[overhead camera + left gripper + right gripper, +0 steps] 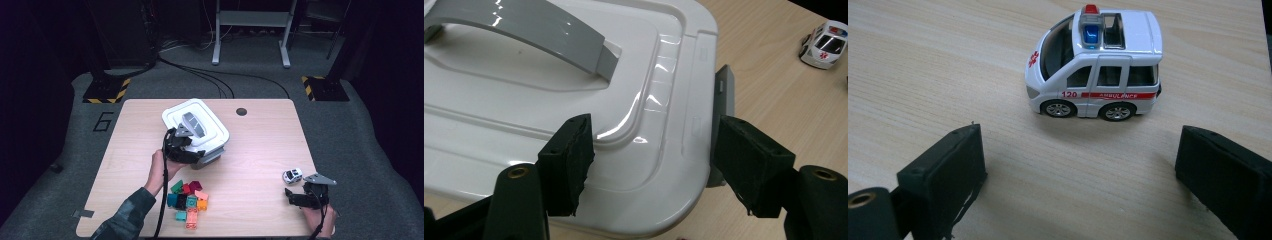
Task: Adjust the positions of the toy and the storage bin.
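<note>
Storage box (196,131), white with a grey carry handle (524,30) on its lid, sits on the counter (250,165) left of centre and turned at an angle to the counter's edges. My left gripper (186,149) is at the box's near corner. In the left gripper view its jaws are spread and straddle the lid's short end: one pad (566,160) lies over the lid top, the other (749,160) hangs just outside the rim beside the grey side latch (723,95). I cannot tell whether either pad presses on the plastic, so I read this as a gripper set around the lid edge, not clamped. The box's long axis runs away from this gripper, toward the far left of the counter; the latch is the nearest part.

Toy blocks (190,200) lie in a loose cluster near the counter's front edge, just right of my left forearm.

Toy ambulance (1095,65) stands on its wheels at the right, side-on to my right gripper (300,197), whose jaws are spread wide and empty, just short of it. The right hand is the nearer one to the ambulance, the left to the box.
</note>
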### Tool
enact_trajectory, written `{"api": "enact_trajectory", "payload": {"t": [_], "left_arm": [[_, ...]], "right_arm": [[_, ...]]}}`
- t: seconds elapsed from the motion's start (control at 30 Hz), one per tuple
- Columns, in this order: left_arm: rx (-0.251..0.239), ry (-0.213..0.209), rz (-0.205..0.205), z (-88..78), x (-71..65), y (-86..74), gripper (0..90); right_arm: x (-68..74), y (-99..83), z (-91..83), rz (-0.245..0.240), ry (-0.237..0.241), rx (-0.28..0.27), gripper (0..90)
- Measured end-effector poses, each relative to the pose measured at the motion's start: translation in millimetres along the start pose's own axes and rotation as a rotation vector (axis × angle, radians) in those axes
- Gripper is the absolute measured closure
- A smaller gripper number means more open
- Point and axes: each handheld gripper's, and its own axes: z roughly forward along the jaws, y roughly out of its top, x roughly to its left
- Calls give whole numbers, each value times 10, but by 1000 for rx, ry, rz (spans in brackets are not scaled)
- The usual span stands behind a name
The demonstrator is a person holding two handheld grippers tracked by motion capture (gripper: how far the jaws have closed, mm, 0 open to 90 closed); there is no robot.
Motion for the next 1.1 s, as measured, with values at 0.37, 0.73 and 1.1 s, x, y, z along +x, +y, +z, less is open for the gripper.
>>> {"api": "enact_trajectory", "payload": {"t": [0.37,0.73,1.1], "left_arm": [[3,-34,40,69,-165,68,331],[-90,45,-25,-410,127,-56,173],[-49,132,-126,-617,540,-600,93]], "right_arm": [[0,-2,-1,4,-2,-5,57],[-10,10,-14,8,5,-2,61],[50,132,-205,20,11,-42,40]]}}
